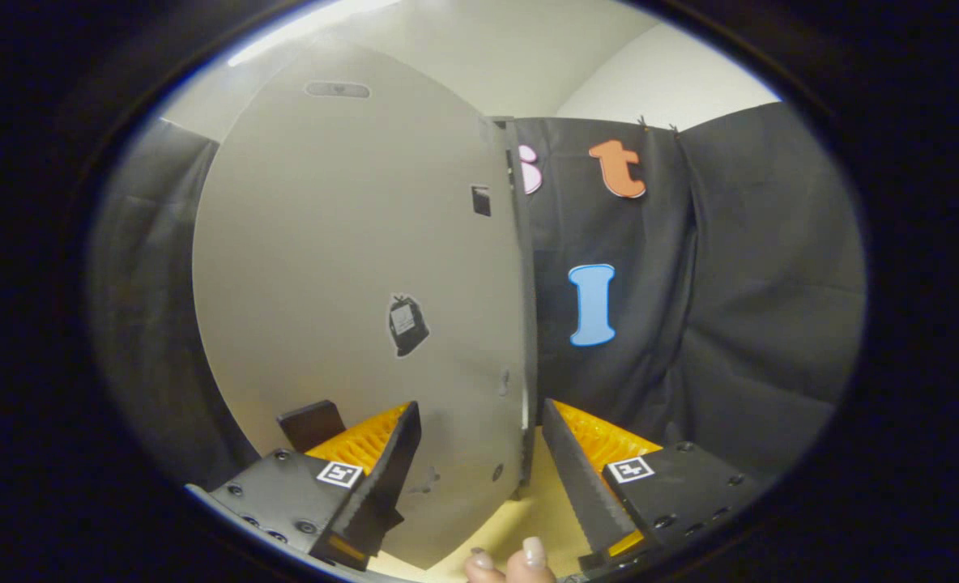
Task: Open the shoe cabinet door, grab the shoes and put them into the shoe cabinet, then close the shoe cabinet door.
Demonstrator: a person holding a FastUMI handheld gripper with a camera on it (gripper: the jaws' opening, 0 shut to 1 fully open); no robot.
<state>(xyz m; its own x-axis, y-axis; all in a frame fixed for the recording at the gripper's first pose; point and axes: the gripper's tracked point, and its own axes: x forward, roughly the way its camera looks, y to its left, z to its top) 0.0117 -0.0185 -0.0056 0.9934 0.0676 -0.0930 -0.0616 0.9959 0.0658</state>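
Observation:
The grey shoe cabinet door [350,243] stands swung out, its broad face to the left and its thin free edge [526,380] running down between my fingers. My gripper [479,457] is open and straddles that edge low on the door. The left fingertip [394,453] is in front of the door's face. The right fingertip [564,457] is just past the edge, with a small gap. A dark sticker [407,325] sits mid-door, and there is a slot [338,89] near its top.
A small black block [311,423] shows behind my left finger against the door. The pale yellow floor [540,510] lies below the door's edge. A person's fingertips [520,563] reach in beneath the gripper. Black cloth [730,283] hangs behind, on the right.

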